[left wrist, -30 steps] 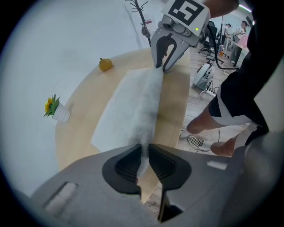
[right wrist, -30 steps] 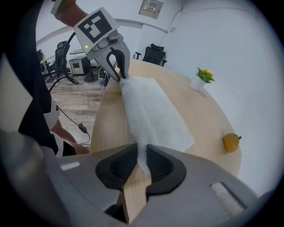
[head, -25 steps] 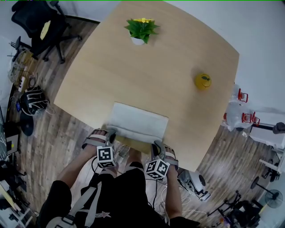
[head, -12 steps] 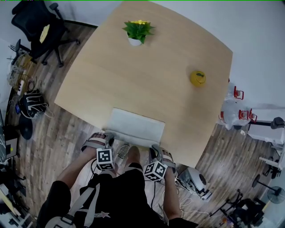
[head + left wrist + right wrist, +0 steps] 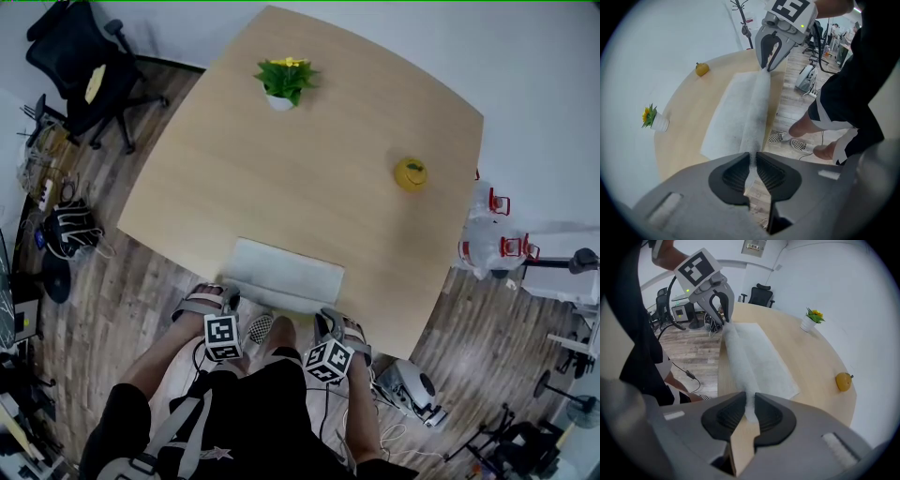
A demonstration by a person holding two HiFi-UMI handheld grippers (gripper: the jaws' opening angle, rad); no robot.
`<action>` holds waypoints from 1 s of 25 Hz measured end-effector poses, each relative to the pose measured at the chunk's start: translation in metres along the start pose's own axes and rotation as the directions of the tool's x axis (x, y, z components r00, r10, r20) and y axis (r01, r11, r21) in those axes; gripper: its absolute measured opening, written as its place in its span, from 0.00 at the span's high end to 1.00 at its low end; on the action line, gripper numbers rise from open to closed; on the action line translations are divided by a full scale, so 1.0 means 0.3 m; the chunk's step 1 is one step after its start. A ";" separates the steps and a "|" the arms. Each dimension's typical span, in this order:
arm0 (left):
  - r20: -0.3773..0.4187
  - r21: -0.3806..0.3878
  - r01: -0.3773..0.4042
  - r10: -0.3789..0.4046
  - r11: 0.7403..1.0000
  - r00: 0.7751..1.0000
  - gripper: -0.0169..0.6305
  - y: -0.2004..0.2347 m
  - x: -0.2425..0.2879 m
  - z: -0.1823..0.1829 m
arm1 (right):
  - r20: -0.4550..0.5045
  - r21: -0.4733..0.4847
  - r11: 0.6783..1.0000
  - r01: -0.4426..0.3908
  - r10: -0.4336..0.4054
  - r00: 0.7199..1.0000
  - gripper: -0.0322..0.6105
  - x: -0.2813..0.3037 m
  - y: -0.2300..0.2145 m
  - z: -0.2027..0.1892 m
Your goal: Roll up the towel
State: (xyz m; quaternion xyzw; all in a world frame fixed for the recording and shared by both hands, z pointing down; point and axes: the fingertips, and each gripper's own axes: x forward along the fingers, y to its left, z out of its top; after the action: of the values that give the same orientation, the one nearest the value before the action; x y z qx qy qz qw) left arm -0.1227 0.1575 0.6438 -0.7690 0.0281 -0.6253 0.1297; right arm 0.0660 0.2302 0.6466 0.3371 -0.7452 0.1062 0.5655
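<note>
Towel of white terry cloth (image 5: 286, 270) lies flat at the lower edge of a rounded light wooden table (image 5: 309, 169), its near edge turned up into a narrow roll along the table's rim. The head view alone shows the whole tabletop from above, with the left gripper (image 5: 231, 298) at the roll's left end and the right gripper (image 5: 328, 319) at its right end, and a black office chair (image 5: 80, 66) at the upper left of the frame. The left gripper view runs along the roll: the left gripper (image 5: 753, 157) has its jaws narrowly set and pinched on the towel (image 5: 740, 108), with the right gripper (image 5: 767, 65) at the far end, top centre. Only this view shows both black-and-white checkered shoes (image 5: 790, 140) on the plank floor. The right gripper view shows the right gripper (image 5: 750, 401), whose jaws have just been opening a little, with the roll of the towel (image 5: 757, 357) between the pads and filling the gap; the left gripper (image 5: 723, 317) pinches the far end. Counted: one towel, two grippers, one table, one green plant with yellow flowers in a white pot (image 5: 284, 80), one small yellow fruit-shaped object (image 5: 410, 172).
</note>
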 end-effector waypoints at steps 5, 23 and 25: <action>0.001 -0.010 0.008 -0.008 1.000 1.000 0.88 0.028 0.007 0.004 | 0.000 -0.004 1.000 -0.010 0.010 1.000 0.84 0.005 -0.028 0.011; -0.010 -0.019 0.033 -0.033 0.999 0.999 0.88 0.119 0.046 0.016 | 0.000 0.012 0.999 -0.042 0.042 0.999 0.84 0.048 -0.114 0.031; -0.010 -0.022 0.034 -0.034 0.999 0.999 0.88 0.129 0.055 0.018 | 0.002 0.011 0.999 -0.038 0.038 0.999 0.84 0.058 -0.124 0.034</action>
State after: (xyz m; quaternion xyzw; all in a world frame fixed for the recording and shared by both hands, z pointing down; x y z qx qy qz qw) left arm -0.1094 0.1177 0.6493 -0.7675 0.0223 -0.6310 0.1104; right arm 0.0789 0.1901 0.6509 0.3260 -0.7513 0.1207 0.5609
